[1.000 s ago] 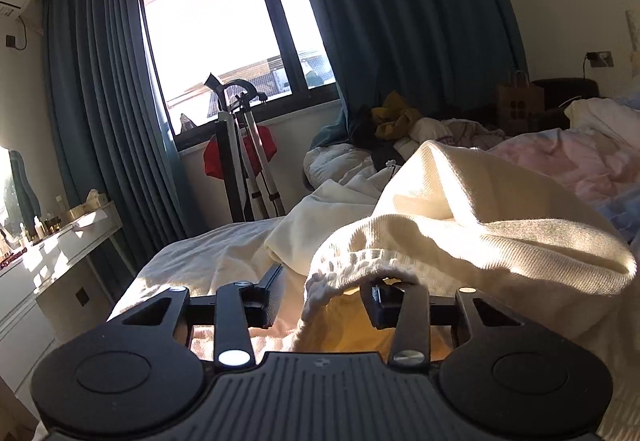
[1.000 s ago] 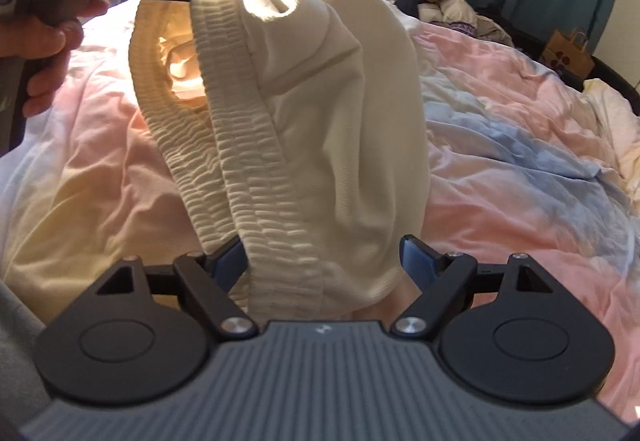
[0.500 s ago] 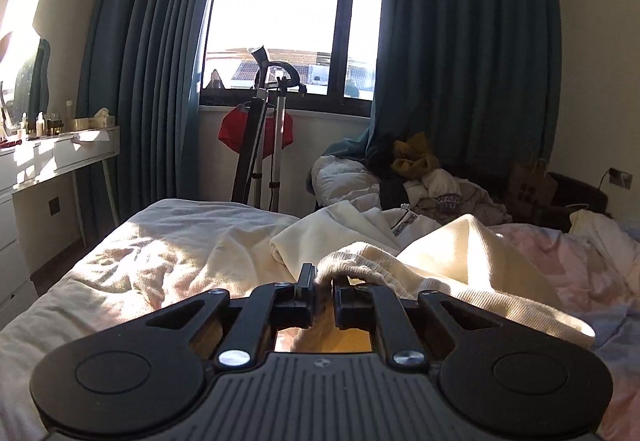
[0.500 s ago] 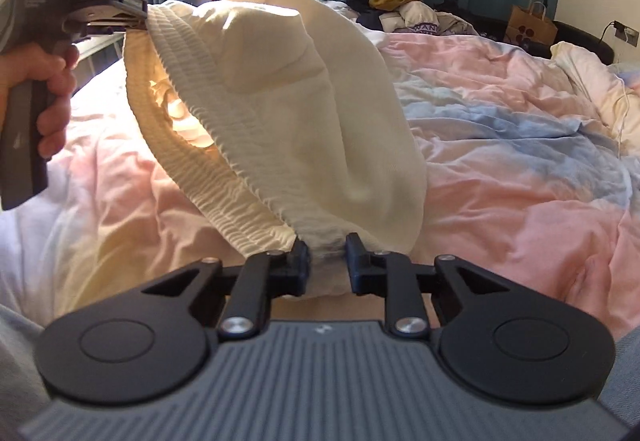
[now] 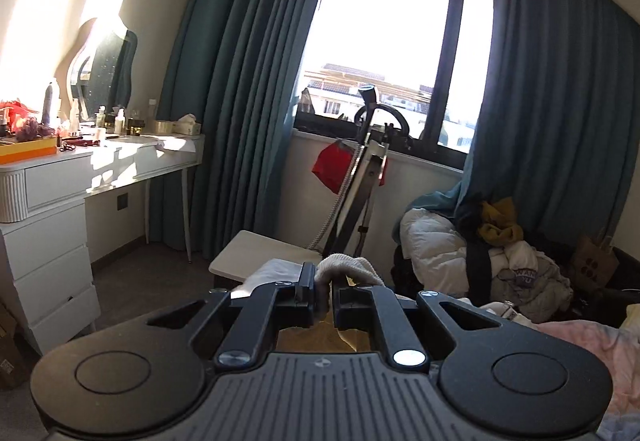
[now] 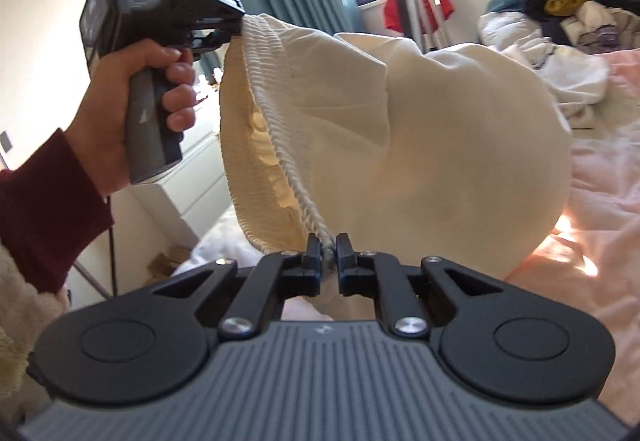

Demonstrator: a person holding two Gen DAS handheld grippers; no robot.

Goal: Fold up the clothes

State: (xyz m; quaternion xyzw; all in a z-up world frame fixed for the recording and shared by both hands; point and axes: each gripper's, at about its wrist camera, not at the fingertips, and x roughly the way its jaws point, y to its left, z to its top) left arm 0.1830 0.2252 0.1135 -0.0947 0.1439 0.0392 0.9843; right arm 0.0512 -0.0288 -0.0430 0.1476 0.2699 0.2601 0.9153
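Observation:
A cream garment (image 6: pixel 432 145) with a ribbed elastic waistband (image 6: pixel 276 137) hangs in the air above the bed. My right gripper (image 6: pixel 329 247) is shut on the lower end of the waistband. In the right wrist view my left gripper (image 6: pixel 236 26), held by a hand with a dark red sleeve, is shut on the waistband's upper end. In the left wrist view my left gripper (image 5: pixel 324 291) pinches a cream fold (image 5: pixel 346 267); the remainder of the garment is hidden below it.
A pink and blue duvet (image 6: pixel 600 201) covers the bed. A pile of clothes (image 5: pixel 492 253) lies under the teal curtains (image 5: pixel 556 113). A white dresser (image 5: pixel 52 209) with bottles stands at left, and a stand with a red cloth (image 5: pixel 360 177) by the window.
Both grippers closed on the waistband about half a second ago, then lifted the garment off the bed. The left gripper rose and now faces the window and dresser.

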